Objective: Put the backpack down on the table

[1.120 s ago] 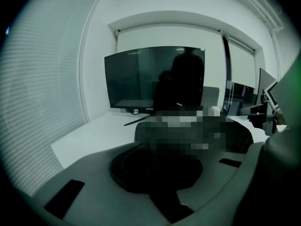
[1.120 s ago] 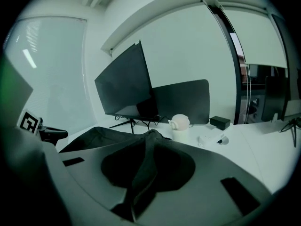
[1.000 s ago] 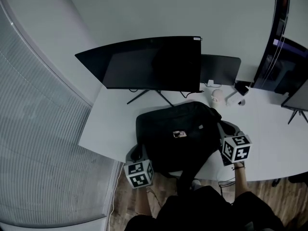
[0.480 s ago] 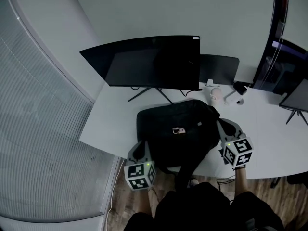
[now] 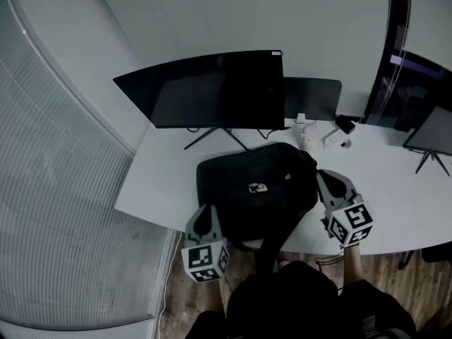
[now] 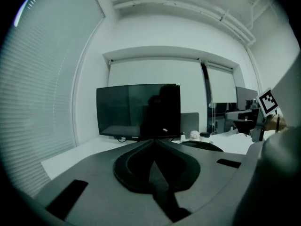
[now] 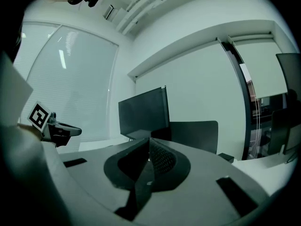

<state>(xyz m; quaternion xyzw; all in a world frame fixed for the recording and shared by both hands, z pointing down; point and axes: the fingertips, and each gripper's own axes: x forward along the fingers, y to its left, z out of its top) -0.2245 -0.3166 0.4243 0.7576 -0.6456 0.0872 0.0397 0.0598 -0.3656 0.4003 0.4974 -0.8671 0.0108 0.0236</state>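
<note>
1. The fingers (image 6: 129, 166) of the left gripper (image 6: 153, 141) are closed. Their tips meet, and nothing is between them.
2. The fingers (image 7: 162, 161) of the right gripper (image 7: 149, 140) are also closed tip to tip and hold nothing.
3. The backpack (image 5: 254, 189) lies flat on the white surface (image 5: 162, 182), between the two grippers. It is just ahead and to the right of the left fingers, and just to the left of the right fingers. In the head view both pairs of tips are at its edge, but I cannot tell if they touch it.
4. The backpack is black and soft, and it has a rounded shape. A small light label (image 5: 256, 187) is on its upper face. One strap (image 5: 272, 246) hangs over the near edge of the surface, between the grippers.
5. The inside of the backpack does not show.
6. Beyond the backpack, farther from the fingers, a large dark monitor (image 5: 219, 90) stands on the surface. A smaller dark screen (image 5: 314, 99) is just beside it, on the side of the right fingers.
7. A small white object (image 5: 307, 136) stands near the foot of that screen, beyond the right fingers.
</note>
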